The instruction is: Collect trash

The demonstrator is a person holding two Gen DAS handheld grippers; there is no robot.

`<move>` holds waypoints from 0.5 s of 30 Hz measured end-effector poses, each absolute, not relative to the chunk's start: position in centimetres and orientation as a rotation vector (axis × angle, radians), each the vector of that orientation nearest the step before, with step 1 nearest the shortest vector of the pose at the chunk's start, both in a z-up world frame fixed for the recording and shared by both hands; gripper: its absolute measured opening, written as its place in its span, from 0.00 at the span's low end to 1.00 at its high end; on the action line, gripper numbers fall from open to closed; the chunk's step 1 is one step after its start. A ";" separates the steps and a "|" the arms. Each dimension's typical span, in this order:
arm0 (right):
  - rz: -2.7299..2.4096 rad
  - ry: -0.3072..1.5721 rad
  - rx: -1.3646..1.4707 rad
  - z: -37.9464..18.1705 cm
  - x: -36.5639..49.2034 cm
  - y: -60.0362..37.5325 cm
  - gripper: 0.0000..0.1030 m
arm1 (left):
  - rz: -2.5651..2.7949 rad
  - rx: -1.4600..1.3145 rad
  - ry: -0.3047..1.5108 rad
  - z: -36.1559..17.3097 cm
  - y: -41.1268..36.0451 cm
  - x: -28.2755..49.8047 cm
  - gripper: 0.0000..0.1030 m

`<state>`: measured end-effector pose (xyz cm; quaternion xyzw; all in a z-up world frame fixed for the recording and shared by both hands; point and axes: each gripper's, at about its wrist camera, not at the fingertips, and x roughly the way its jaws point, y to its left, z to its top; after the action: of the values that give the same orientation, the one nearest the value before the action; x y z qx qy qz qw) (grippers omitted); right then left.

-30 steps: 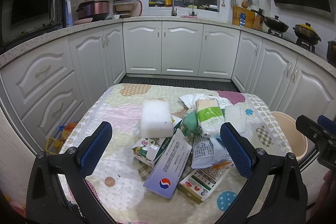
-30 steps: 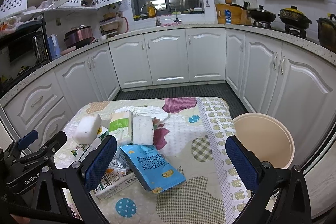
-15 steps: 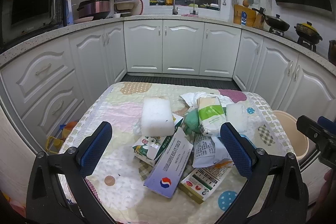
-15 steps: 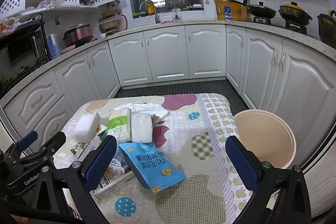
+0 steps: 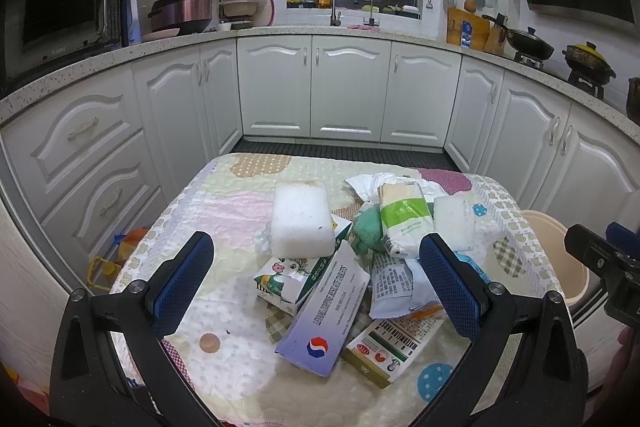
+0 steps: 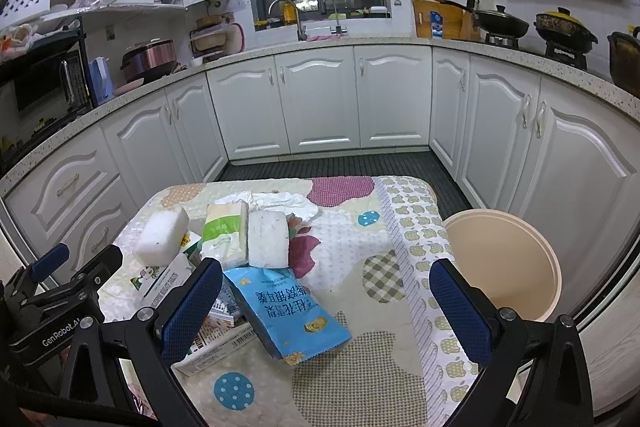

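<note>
A heap of trash lies on the quilt-covered table (image 5: 224, 211): a white foam block (image 5: 301, 219), a long lavender box (image 5: 326, 311), a green-and-white packet (image 5: 404, 219), a yellow-green box (image 5: 394, 347) and a blue snack bag (image 6: 284, 311). A second foam block (image 6: 267, 239) and crumpled white paper (image 6: 280, 201) lie behind. My left gripper (image 5: 316, 279) is open and empty above the heap's near side. My right gripper (image 6: 326, 307) is open and empty, with the blue bag between its fingers' line. A beige bin (image 6: 504, 263) stands right of the table.
White kitchen cabinets (image 5: 348, 91) curve around the table on three sides. A dark floor mat (image 6: 340, 167) lies beyond the table. A yellow and orange object (image 5: 120, 255) sits on the floor at the table's left. The left gripper's body (image 6: 52, 303) shows at the right wrist view's left edge.
Both views have drifted slightly; the table and trash sit a little lower and farther in the frames. Both grippers stay open and nothing has been picked up.
</note>
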<state>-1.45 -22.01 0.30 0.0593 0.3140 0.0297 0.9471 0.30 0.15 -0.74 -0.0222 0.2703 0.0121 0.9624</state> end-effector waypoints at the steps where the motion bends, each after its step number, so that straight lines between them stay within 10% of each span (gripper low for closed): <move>1: 0.063 0.640 0.120 0.3 -1.4 -21.9 1.00 | 0.024 -0.047 0.544 -0.7 0.2 0.3 0.99; 15: 0.080 0.665 0.107 -0.2 -1.2 -21.6 1.00 | 0.033 -0.033 0.569 -0.7 0.4 0.4 0.99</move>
<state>-1.23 -21.64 -0.15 0.0524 0.3262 0.0391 0.9430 0.38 0.38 -0.71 -0.0163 0.2807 0.0163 0.9595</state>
